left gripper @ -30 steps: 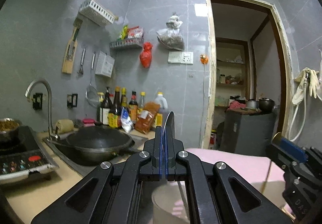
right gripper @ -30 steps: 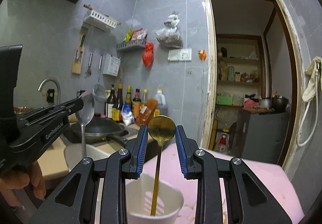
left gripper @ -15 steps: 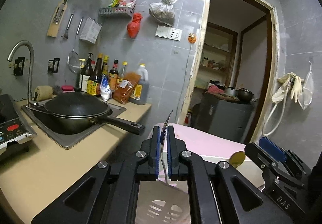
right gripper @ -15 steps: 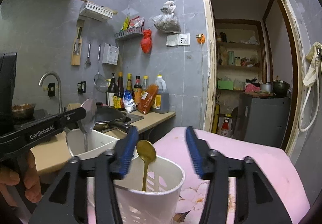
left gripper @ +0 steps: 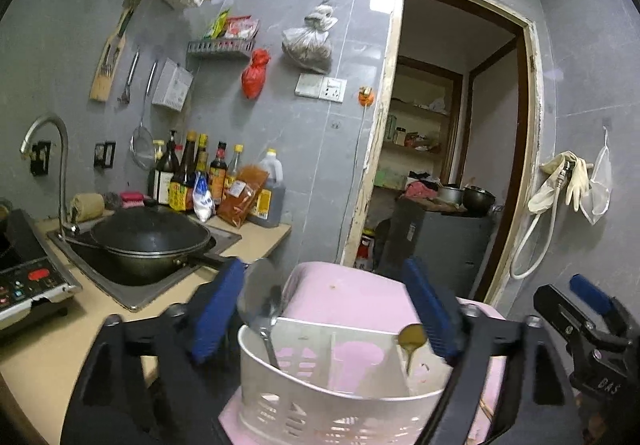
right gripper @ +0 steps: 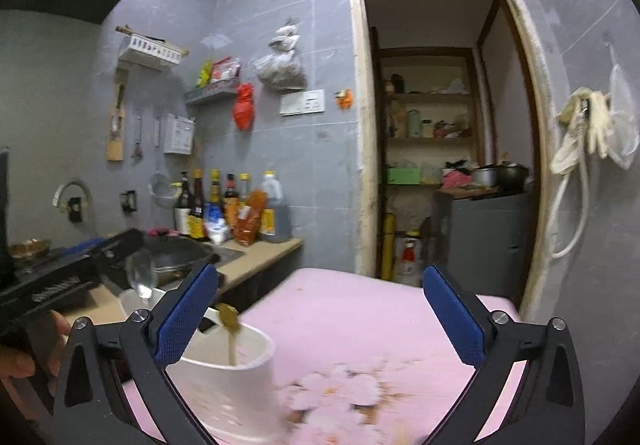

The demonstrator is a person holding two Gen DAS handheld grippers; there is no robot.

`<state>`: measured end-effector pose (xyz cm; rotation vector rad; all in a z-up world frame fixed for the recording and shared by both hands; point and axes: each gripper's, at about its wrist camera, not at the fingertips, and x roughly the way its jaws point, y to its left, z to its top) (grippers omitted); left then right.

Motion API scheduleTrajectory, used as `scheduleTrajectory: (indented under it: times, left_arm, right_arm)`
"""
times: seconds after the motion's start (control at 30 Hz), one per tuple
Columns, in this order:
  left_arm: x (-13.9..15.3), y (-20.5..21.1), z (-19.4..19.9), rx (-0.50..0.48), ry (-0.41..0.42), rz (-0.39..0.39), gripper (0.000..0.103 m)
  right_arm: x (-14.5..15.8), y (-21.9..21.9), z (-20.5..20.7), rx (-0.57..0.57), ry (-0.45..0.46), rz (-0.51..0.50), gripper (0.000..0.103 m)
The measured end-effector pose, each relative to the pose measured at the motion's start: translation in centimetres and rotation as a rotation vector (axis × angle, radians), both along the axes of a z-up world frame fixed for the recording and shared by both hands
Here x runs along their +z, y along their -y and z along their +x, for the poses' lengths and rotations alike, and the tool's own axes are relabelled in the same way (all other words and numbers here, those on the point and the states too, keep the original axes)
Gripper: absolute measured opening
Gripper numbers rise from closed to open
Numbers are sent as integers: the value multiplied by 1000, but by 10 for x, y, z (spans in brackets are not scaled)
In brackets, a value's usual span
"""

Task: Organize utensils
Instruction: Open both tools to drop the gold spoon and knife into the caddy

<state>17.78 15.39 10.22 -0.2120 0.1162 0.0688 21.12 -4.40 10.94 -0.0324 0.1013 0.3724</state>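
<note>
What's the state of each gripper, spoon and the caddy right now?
left gripper: open, jaws just opened, nothing gripped.
right gripper: open, jaws just opened, nothing gripped.
silver spoon: standing bowl-up in the caddy's left compartment, released.
gold spoon: standing bowl-up in the right compartment, released.
white caddy: upright on the pink tabletop.

Each hand-held gripper is a matte black plastic frame with triangular cut-outs in its arms and round silver screws at the joints. The left gripper (left gripper: pixel 326 309) and the right gripper (right gripper: pixel 320 315) both end in flat fingers (right gripper: pixel 452 315) faced with textured blue pads. White lettering is printed along the side of each black body, too blurred or partial to read surely, and part of a hand (right gripper: pixel 18 359) shows at the left gripper's grip.
</note>
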Motion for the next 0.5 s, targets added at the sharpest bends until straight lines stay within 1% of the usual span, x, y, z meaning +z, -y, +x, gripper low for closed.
scheduleTrajectory:
  times: [0.1,0.27,0.33,0.5]
  left_arm:
    - [3,19,-10,18,20,42,92]
    - [0,54,-22,16,24,112,94]
    - [-5,68,-27,1,12,124,94]
    - [-20,96,-29,-58,-52,145,94]
  right_arm:
    - [3,16,-9,-80,27,-34,103]
    - [2,43,-27,-215,80,-110,103]
    - [-1,55,-33,-278,91,-138,103]
    - [-12,86,-39,-342,56,-164,103]
